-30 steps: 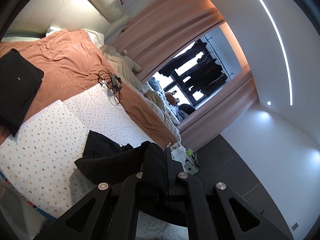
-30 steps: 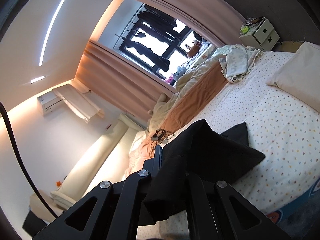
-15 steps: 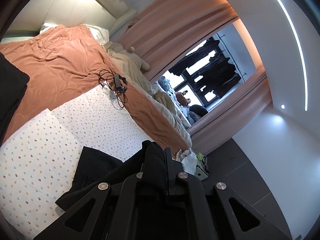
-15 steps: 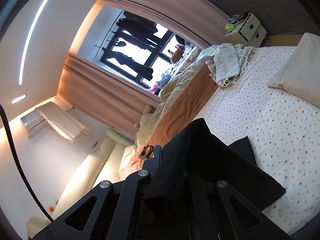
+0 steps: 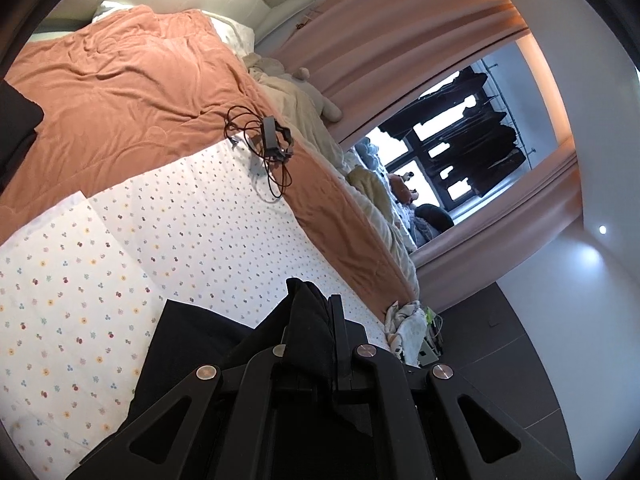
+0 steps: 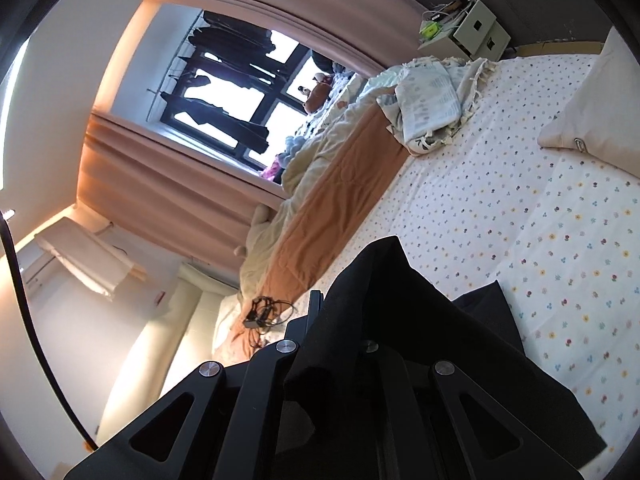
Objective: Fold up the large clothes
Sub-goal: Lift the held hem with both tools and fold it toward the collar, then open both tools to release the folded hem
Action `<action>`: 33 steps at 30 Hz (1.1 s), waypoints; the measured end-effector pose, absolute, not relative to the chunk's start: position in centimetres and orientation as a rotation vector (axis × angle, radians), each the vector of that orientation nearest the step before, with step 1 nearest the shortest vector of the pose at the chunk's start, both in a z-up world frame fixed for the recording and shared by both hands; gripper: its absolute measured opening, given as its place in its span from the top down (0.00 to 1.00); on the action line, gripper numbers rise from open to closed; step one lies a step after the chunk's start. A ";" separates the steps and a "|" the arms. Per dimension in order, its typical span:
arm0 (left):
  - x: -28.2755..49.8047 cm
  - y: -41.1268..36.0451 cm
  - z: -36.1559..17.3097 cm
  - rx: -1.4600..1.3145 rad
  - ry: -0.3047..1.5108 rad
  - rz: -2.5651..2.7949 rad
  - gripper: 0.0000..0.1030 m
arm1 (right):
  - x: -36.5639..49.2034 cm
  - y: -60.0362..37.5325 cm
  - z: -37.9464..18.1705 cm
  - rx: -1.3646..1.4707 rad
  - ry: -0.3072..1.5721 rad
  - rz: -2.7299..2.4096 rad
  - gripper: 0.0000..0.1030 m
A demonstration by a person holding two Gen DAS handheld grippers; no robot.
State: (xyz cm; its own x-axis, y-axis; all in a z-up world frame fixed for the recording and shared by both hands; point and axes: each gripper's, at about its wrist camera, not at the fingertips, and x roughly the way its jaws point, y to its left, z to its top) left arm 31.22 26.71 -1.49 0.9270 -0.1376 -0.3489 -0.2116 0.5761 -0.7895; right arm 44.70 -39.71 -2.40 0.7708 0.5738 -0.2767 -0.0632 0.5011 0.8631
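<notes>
**Bedroom, both grippers clamped on one black garment**

Bed with white sheet printed in small coloured flowers [image 5: 208,220]: fills the lower left of the left wrist view and the right half of the right wrist view.

Rust-orange quilted blanket [image 5: 120,92]: rumpled, laid along the far side of the printed sheet, running toward the window.

Dusty-pink pleated curtains [image 6: 168,184]: drawn to either side of a dark-framed window [image 6: 236,92], with dark clothes hanging outside it.

Large black fabric garment [image 6: 432,344]: lifted at two points, its lower part trailing onto the printed sheet near the front edge of the bed. In the left wrist view a flat black panel [image 5: 188,344] lies on the sheet beside the gripper.

Cream pillow [image 6: 600,108]: at the right edge, resting on the sheet.

Pale folded blanket with fringe [image 6: 432,104]: heaped at the far end of the bed.

Left black two-finger gripper [image 5: 310,308]: fingers narrow, pinching a bunched fold of the garment.

Right black two-finger gripper [image 6: 340,320]: fingers drawn close, cloth gripped between them and draping over the right one.

Black power adapter with coiled cable [image 5: 268,140]: on the boundary of blanket and sheet.
</notes>
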 end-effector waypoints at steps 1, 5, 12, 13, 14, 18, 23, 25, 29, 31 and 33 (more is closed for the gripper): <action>31.9 26.8 -2.2 -0.957 0.408 0.044 0.97 | 45.2 -39.7 -3.2 0.976 0.604 0.404 0.96; 34.8 27.0 -5.4 -0.929 0.486 0.057 0.97 | 47.7 -39.5 -6.5 0.963 0.674 0.383 0.96; 38.0 28.1 -11.0 -0.945 0.589 0.136 0.97 | 50.6 -37.6 -10.3 0.868 0.750 0.352 0.96; 38.2 28.1 -11.5 -0.944 0.596 0.144 0.97 | 51.0 -37.3 -10.9 0.856 0.761 0.345 0.96; 38.7 28.1 -12.0 -0.945 0.605 0.149 0.97 | 51.4 -37.1 -11.5 0.841 0.772 0.333 0.96; 40.4 27.6 -13.0 -0.912 0.646 0.131 0.86 | 52.8 -37.1 -13.3 0.825 0.813 0.283 0.92; 39.9 26.9 -12.7 -0.882 0.625 0.128 0.24 | 52.3 -38.1 -13.2 0.834 0.803 0.246 0.37; 39.4 26.9 -11.7 -0.845 0.618 0.144 0.24 | 51.9 -38.2 -12.5 0.823 0.795 0.250 0.37; 38.0 27.0 -10.5 -0.796 0.608 0.190 0.24 | 51.1 -38.6 -11.4 0.767 0.796 0.199 0.37; 37.5 27.4 -10.6 -0.778 0.630 0.220 0.24 | 51.0 -38.7 -11.4 0.723 0.817 0.163 0.37; 37.0 27.7 -11.1 -0.753 0.661 0.253 0.24 | 50.9 -38.9 -11.6 0.684 0.847 0.142 0.37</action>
